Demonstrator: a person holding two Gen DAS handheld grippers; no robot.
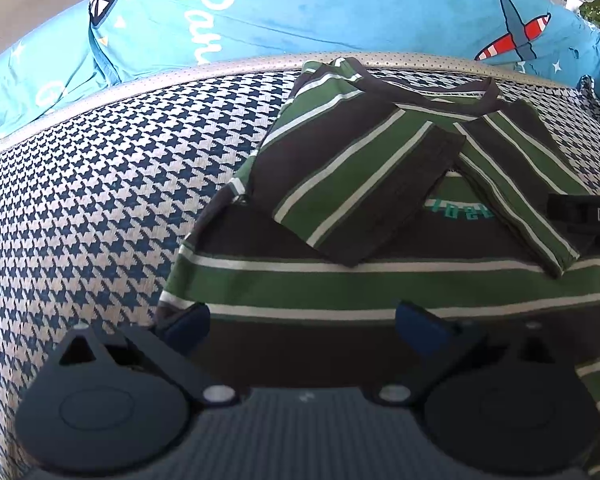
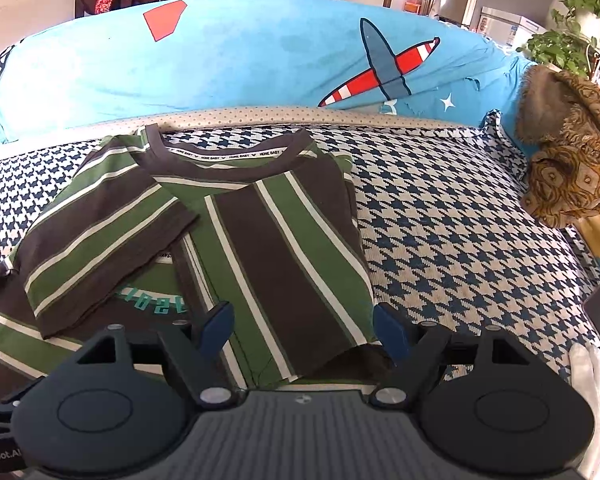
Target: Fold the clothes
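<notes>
Green, charcoal and white stripes mark a T-shirt [image 2: 268, 248] lying on a houndstooth cushion [image 2: 440, 216], both sleeves folded across its chest, in front of a blue aeroplane-print cover [image 2: 260, 60]. Both tongs stand wide open and empty: the left gripper [image 1: 302, 326] over the lower body, the right gripper [image 2: 304, 326] straddling a folded sleeve's end

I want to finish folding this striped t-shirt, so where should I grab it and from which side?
Probably grip the striped t-shirt at its bottom hem, one corner per hand-held gripper, coming from the near side. Both sleeves are already folded inward and the collar lies far, so the near hem can fold up. The left hand-held gripper and right hand-held gripper are open there.
</notes>
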